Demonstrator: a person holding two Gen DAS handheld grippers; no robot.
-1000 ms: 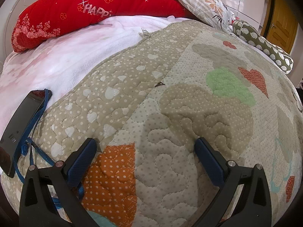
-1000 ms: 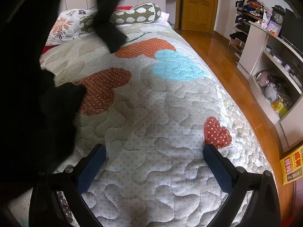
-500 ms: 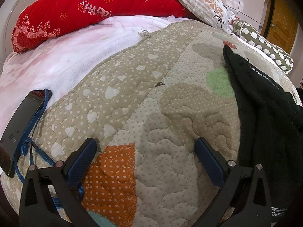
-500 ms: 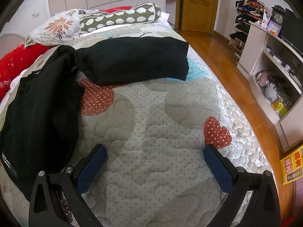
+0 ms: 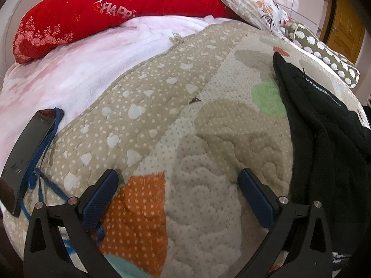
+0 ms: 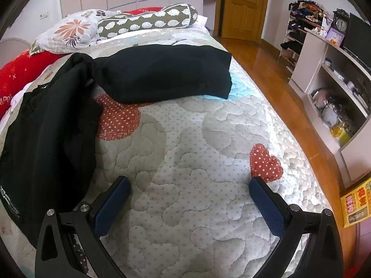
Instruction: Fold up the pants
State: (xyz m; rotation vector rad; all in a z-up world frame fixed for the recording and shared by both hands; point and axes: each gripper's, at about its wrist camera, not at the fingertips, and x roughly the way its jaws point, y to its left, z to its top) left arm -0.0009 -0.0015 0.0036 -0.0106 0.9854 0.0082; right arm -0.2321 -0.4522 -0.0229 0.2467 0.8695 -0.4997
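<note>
Two grippers, both empty, over the bed. Working left to right: at the bed's left edge lies a dark phone (image 5: 25, 159) on a blue cord, clear of the job. Our left gripper (image 5: 178, 194) hangs over bare quilt (image 5: 143, 120) near the foot edge, fingers spread wide, nothing between them. Next comes the pair of black pants (image 6: 162, 74), lying loose on the quilt. One part runs down toward the foot edge, just right of the left gripper in its view and at the far left of the right wrist view. The other part lies crosswise, reaching toward the bed's right edge, below the pillows. Bunched where the two parts meet; not flat. Our right gripper (image 6: 189, 202) sits over bare quilt near the foot edge, fingers wide, touching no cloth.

We judge the fold not yet begun: this is the lay-out step. Next move likely calls for both grippers to pinch the cloth and pull the pants straight and flat before folding.
</note>
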